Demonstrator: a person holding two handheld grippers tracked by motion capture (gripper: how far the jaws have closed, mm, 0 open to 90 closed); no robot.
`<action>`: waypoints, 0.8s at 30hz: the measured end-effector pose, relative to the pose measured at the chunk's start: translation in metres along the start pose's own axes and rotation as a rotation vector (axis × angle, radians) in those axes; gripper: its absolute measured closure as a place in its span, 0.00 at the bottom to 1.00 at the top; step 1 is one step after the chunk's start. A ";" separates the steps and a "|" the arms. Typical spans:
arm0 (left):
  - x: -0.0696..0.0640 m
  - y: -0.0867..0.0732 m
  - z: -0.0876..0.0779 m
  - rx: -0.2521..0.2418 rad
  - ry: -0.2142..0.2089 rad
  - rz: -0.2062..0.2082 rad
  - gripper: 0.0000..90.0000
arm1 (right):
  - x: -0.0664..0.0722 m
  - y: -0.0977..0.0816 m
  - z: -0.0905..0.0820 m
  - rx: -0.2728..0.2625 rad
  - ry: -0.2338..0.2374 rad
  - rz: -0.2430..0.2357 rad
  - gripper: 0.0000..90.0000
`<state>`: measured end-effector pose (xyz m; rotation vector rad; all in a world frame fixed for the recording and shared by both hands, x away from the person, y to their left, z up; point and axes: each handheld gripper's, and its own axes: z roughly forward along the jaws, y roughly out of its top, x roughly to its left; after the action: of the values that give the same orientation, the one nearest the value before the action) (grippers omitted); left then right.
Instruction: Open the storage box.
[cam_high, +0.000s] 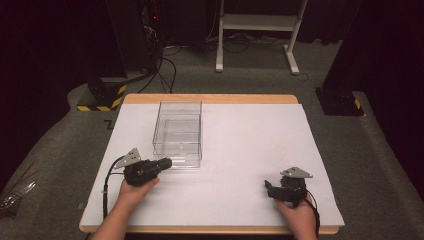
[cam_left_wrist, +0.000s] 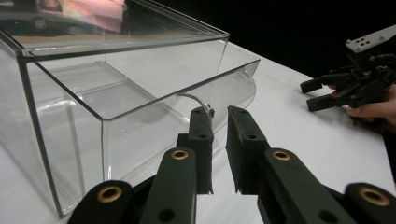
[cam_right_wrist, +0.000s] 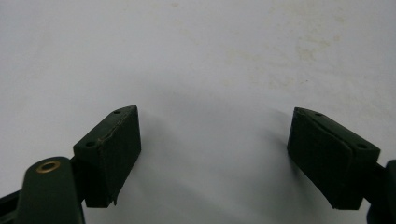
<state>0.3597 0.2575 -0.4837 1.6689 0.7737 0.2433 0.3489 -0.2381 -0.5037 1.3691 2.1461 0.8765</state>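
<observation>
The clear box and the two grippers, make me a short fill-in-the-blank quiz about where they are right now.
1. The clear box on the white table holds ____.
2. The gripper nearest the box is the ____ gripper.
3. The right gripper has its jaws ____ over bare table.
4. In the left gripper view, the jaws stand close together around a thin curved ____ on the box's front.

Missing words: nothing; left; open; handle
</observation>
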 end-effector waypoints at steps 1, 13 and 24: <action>-0.001 -0.001 -0.001 0.000 -0.004 -0.002 0.89 | 0.000 0.000 0.000 0.000 0.000 0.000 0.19; -0.011 -0.005 -0.010 0.018 -0.035 0.008 0.91 | 0.000 0.000 0.000 -0.001 -0.003 -0.002 0.20; -0.026 -0.011 -0.022 0.042 -0.073 0.024 0.92 | 0.000 0.000 0.000 0.000 -0.003 -0.003 0.20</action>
<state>0.3243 0.2604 -0.4818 1.7181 0.7089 0.1831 0.3483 -0.2378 -0.5036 1.3652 2.1456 0.8733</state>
